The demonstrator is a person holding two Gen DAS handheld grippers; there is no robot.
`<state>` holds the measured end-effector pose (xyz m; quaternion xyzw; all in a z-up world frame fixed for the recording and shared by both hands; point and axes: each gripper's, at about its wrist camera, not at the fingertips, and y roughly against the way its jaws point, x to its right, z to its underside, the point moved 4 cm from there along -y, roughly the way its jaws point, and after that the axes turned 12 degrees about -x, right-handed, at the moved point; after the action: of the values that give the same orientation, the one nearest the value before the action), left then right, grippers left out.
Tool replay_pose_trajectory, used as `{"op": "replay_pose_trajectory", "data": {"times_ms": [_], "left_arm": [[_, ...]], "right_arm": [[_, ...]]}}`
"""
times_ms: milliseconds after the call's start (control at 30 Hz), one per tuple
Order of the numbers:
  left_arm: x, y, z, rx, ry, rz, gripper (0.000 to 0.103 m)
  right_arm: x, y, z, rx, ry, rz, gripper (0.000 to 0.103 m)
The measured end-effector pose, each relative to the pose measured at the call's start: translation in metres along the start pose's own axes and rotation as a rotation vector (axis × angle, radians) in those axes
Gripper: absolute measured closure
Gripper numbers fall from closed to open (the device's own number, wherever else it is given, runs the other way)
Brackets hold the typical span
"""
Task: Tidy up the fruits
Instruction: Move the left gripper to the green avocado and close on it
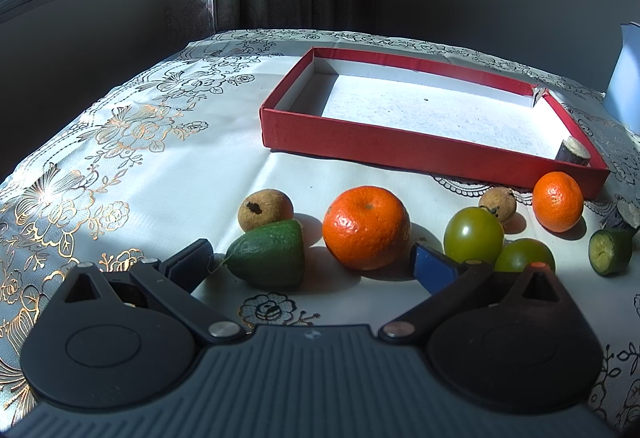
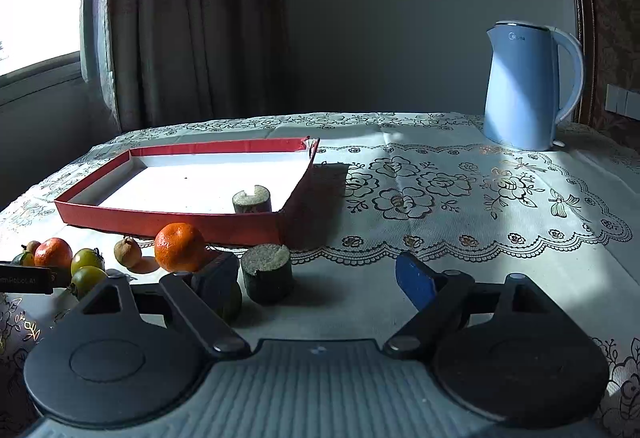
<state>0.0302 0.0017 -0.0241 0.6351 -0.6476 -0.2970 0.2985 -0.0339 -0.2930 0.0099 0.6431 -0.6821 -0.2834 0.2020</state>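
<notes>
Sorting barely begun: one cut fruit chunk [image 2: 252, 199] sits in the red tray [image 2: 168, 218]; the released right gripper [image 2: 316, 278] nears another chunk [image 2: 267, 278] on the tabletop [image 2: 440, 230], which it must straddle and clench.

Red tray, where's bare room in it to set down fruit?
The red tray is bare from its far wall to the near wall, apart from one cut stub in its near corner on the kettle side. The near strip with oranges is crowded.
</notes>
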Motion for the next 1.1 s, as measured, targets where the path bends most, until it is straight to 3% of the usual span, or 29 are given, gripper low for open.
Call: {"op": "replay_pose_trajectory", "data": {"times_ms": [133,367,500,700,800,900,967,1100], "left_arm": [[-0.007,0.015,0.010,0.015,-0.016,0.006,0.000],[-0.050,0.044,0.021,0.142,0.049,0.042,0.000],[-0.062,0.058,0.018,0.191,0.054,-0.003,0.000],[-0.057,0.064,0.019,0.226,-0.021,-0.071,0.017],[-0.054,0.061,0.022,0.220,-0.043,-0.065,0.031],[-0.052,0.060,0.023,0.233,-0.063,-0.029,0.027],[-0.049,0.063,0.024,0.251,-0.073,-0.008,0.014],[-0.043,0.056,0.020,0.219,-0.095,0.038,0.016]], "right_arm": [[0.001,0.004,0.003,0.032,-0.009,-0.016,0.016],[0.009,-0.003,0.002,-0.009,-0.065,-0.041,0.016],[0.011,-0.002,0.002,-0.004,-0.082,-0.049,0.016],[0.013,-0.003,0.002,-0.011,-0.096,-0.053,0.016],[0.014,-0.003,0.003,-0.006,-0.101,-0.055,0.016],[0.014,-0.003,0.003,-0.008,-0.103,-0.054,0.016],[0.014,-0.002,0.003,-0.008,-0.102,-0.053,0.016],[0.014,-0.002,0.003,-0.008,-0.104,-0.047,0.016]]}}
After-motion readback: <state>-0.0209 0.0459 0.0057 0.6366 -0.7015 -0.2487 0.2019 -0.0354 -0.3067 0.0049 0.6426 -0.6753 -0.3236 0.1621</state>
